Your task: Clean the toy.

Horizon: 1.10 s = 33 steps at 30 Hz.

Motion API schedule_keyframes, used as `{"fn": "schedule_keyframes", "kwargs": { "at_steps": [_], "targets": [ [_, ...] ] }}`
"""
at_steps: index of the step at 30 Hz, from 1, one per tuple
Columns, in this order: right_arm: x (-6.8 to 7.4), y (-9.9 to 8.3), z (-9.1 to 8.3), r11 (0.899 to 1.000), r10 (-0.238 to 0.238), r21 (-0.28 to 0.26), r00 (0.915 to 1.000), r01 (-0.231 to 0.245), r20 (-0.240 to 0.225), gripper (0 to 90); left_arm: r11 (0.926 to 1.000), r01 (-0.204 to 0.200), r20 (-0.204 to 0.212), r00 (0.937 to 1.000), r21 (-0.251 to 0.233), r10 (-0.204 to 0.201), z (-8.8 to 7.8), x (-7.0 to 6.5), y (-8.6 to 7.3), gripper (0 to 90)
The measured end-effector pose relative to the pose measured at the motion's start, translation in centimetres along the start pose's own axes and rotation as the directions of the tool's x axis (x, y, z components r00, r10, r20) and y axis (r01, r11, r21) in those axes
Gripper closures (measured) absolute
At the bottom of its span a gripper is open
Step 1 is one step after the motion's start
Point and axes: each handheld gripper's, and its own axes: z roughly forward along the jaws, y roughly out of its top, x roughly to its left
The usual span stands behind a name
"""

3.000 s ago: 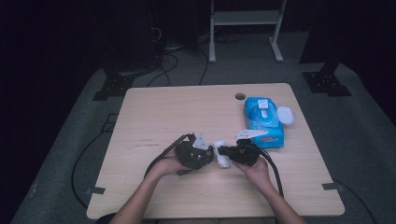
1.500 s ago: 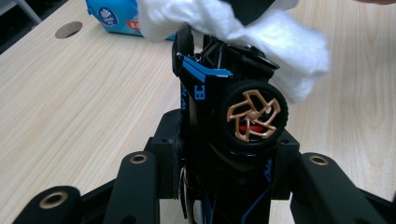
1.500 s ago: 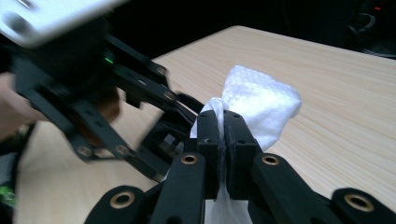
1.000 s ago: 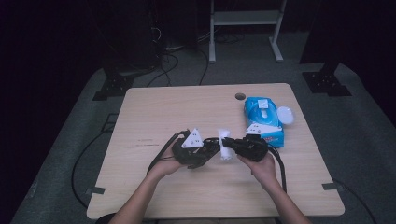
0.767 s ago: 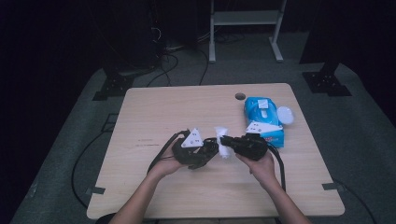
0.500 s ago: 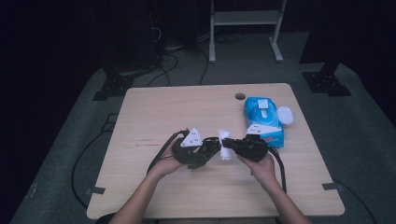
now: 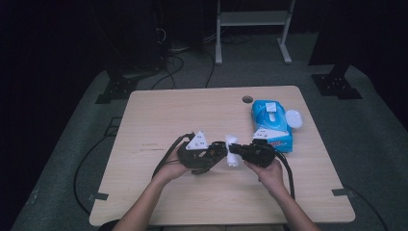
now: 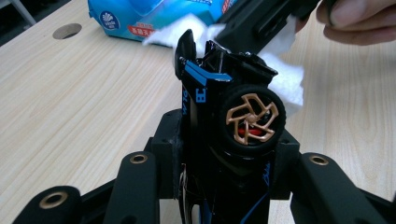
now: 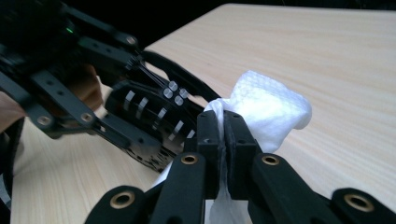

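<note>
Toy car (image 8: 229, 112): black body with blue trim, a black tyre on a bronze spoked wheel with red behind the spokes, standing nose-up in the left gripper view. Clamped by the sides between the jaws of the left gripper (image 7: 214, 153), narrowly set, pads pressing on the body. Seen from above near the middle of the table (image 7: 159, 125), towards the person's edge, lifted just clear of the wood.

Wipe (image 9: 266, 109): white, quilted, bunched into a soft wad. Pinched in the right gripper (image 7: 236, 150), jaws all but closed, a thin fold of wipe squeezed between the pads and more trailing below them. Pressed against the far side of the car, as the left gripper view shows, with white bulging out beside the wheel. Grippers pointed at each other, tips meeting over the car. A bare hand (image 7: 268, 173) behind the right gripper, another (image 7: 169, 171) behind the left; fingertips visible at the upper right of the left gripper view.

Blue pack of wipes (image 7: 272, 126) just beyond the right gripper, flap raised, with a round white lid (image 7: 294, 118) at its right edge.

Table of pale wood grain, with a round cable hole (image 7: 247, 99) near the far edge. Grey floor around, dim room, cables (image 7: 168, 72) and a white stand (image 7: 252, 26) behind.
</note>
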Motion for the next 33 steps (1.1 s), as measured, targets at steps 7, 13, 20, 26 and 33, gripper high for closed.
{"fn": "schedule_keyframes", "kwargs": {
  "at_steps": [7, 13, 20, 26, 33],
  "targets": [
    [0.5, 0.2, 0.1, 1.0, 0.01, -0.016, 0.9988, -0.011, -0.048, 85.8, 0.996, -0.038, -0.026, 0.9989, 0.081, 0.04, 1.0, -0.3, -0.2, 56.8],
    [0.8, 0.0, 0.8, 1.0, -0.016, 0.012, 0.9989, 0.017, -0.044, 85.7, 0.9893, -0.043, -0.026, 0.9986, 0.14, 0.047, 1.7, -0.2, -0.4, 56.9],
    [0.0, -0.6, 0.9, 1.0, 0.012, 0.029, 0.9994, -0.011, -0.032, 85.7, 0.9865, -0.041, -0.028, 0.9986, 0.159, 0.046, 1.8, 0.1, -0.3, 58.7],
    [-0.1, -0.8, 1.3, 0.999, 0.013, 0.045, 0.9994, -0.012, -0.031, 85.7, 0.99, 0.001, -0.014, 0.9999, 0.141, 0.001, 1.2, 0.9, -0.6, 57.7],
    [-0.2, -0.9, 1.2, 0.999, 0.008, 0.054, 0.9996, -0.007, -0.029, 85.6, 0.989, 0.14, 0.039, 0.9891, 0.047, -0.142, -0.8, 2.8, -1.8, 51.6]
  ]
}}
